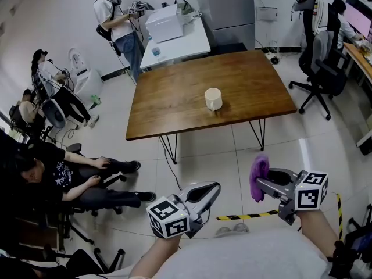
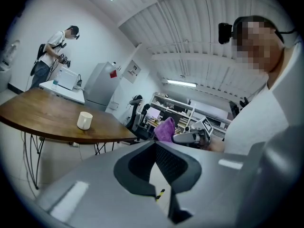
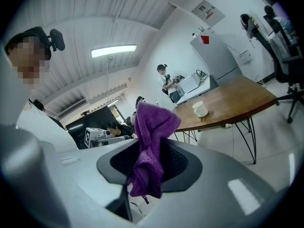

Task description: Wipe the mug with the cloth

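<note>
A cream mug stands alone on the brown wooden table, far ahead of both grippers. My right gripper is held over the floor, shut on a purple cloth that sticks up out of its jaws. In the right gripper view the cloth hangs between the jaws of that gripper, with the mug small beyond. My left gripper is beside it, shut and holding nothing. The left gripper view shows its jaws together, the mug and the cloth.
Seated people and chairs line the left side. A person stands by a white table behind the wooden one. Office chairs stand at the right. Yellow-black tape crosses the tiled floor near my feet.
</note>
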Tool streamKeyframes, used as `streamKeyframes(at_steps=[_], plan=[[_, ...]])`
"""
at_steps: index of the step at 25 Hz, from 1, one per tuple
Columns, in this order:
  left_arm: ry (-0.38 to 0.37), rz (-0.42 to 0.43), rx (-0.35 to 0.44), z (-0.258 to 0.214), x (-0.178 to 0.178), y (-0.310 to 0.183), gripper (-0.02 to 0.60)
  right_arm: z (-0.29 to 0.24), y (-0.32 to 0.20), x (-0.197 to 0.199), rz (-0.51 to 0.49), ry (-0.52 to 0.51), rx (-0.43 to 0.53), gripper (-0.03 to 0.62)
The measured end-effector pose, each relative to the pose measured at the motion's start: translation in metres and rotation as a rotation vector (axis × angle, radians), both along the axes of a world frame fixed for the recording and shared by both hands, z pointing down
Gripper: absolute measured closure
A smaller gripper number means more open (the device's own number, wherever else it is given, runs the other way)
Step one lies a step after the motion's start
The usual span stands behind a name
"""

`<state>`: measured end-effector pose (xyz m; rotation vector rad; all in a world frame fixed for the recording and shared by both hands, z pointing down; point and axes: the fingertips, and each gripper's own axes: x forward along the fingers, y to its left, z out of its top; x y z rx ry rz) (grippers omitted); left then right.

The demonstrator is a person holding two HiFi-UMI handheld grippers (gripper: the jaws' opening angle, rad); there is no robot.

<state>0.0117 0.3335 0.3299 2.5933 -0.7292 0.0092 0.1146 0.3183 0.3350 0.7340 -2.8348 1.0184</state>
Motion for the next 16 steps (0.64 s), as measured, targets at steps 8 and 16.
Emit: streamKeyframes(at_steps=[8, 16], plan=[[0.026, 0.033, -0.011, 0.006, -0.007, 0.012, 0.581, 0.002, 0.013, -0.013, 0.014, 0.027, 0.002, 0.457], [0.029, 0.055, -0.010, 0.010, -0.005, 0.014, 0.581, 0.010, 0.018, -0.009, 0.041, 0.033, -0.005, 0.457]])
